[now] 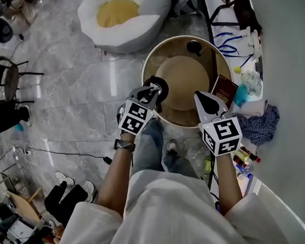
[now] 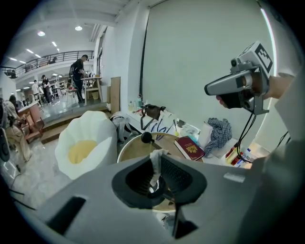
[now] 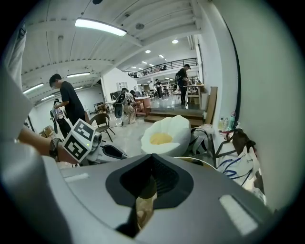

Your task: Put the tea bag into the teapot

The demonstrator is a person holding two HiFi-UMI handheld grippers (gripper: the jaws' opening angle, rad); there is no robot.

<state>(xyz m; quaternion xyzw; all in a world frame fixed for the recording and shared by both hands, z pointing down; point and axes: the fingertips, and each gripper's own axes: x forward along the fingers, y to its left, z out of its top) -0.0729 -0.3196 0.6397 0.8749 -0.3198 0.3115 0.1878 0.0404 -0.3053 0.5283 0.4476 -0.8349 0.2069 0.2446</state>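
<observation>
L tongs (image 1: 152, 93) clenched on white tea bag (image 2: 155, 164), bag hung over dark teapot (image 1: 160, 85) at edge of round worktop (image 1: 183, 77), bag's lower end unclear, R tongs (image 1: 208, 105) clenched, nothing seen held

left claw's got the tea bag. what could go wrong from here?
1. The left claw pinches only a thin white strip of the tea bag, so it may slip out or tear.
2. The mouth of what looks like the dark teapot under it seems narrow. The bag could miss it and land on the round table.
</observation>
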